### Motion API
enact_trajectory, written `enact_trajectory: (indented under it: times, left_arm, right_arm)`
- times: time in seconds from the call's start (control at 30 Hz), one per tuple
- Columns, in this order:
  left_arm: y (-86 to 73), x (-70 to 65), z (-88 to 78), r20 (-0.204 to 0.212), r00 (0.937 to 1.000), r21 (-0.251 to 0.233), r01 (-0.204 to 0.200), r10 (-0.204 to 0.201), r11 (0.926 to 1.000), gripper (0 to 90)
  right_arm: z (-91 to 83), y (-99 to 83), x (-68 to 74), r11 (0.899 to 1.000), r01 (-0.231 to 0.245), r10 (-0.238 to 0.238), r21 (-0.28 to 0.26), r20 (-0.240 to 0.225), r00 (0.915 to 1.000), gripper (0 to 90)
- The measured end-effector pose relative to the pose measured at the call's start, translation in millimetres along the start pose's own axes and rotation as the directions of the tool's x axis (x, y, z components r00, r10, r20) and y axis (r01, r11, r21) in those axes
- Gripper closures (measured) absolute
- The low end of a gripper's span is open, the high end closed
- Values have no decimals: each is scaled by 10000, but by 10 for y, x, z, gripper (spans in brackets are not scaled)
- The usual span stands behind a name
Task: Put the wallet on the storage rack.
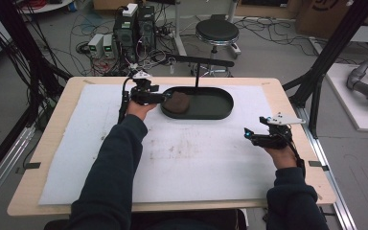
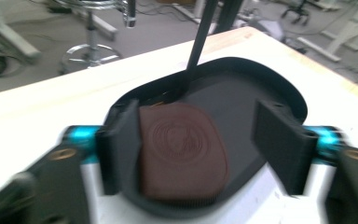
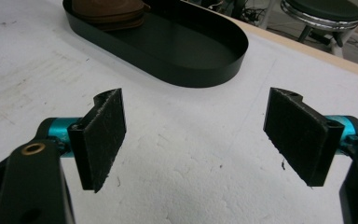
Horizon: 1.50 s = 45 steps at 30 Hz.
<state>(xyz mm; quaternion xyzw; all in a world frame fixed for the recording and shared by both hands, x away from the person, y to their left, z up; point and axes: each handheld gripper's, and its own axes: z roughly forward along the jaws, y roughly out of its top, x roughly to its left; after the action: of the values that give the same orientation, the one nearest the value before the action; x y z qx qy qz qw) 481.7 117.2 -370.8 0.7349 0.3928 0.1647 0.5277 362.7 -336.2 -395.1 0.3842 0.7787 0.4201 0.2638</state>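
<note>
With its jaws spread, the left gripper (image 2: 200, 149) straddles the brown embossed leather pouch (image 2: 182, 151) lying released in the black oval tray (image 2: 279, 91); withdrawal seems next. Right gripper (image 3: 196, 135) hangs spread, empty.

The brown leather pouch (image 2: 179, 154) carries a round embossed emblem on its top face, its design too blurred to read, and a ribbed darker band along its near edge. It lies in a black oval tray (image 1: 220, 111) near the table's far edge. The table (image 1: 52, 143) is pale wood, covered by a white mat (image 1: 196, 163) with faint greyish-brown smudges towards its middle. The left gripper (image 2: 200, 144) and the right gripper (image 3: 196, 135) have black jaws with matt black pads on bright turquoise mounts, with brass-coloured fittings. The person's sleeves (image 1: 110, 177) are dark navy.
</note>
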Motion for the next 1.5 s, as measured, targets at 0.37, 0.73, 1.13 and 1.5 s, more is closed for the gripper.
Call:
enact_trajectory:
  times: [0.37,0.73,1.13,1.5]
  left_arm:
    - [-406,-114,-885,-567,9947,-1273,-922,855,9876,192]
    - [-694,-40,-1236,-1043,9913,-1530,-963,809,9835,192]
    - [-886,-38,-1348,-1288,9861,-1319,-1221,1051,9837,201]
    - [-943,11,-1388,-1425,9870,-1333,-941,748,9866,203]
  right_arm:
    - [69,-28,-4,9994,-140,144,304,-118,9998,212]
    - [38,-40,-17,9992,-275,278,303,-102,9996,212]
    - [35,12,109,9994,-170,174,308,-146,9997,212]
    - [109,23,127,9990,-89,98,427,-204,9997,212]
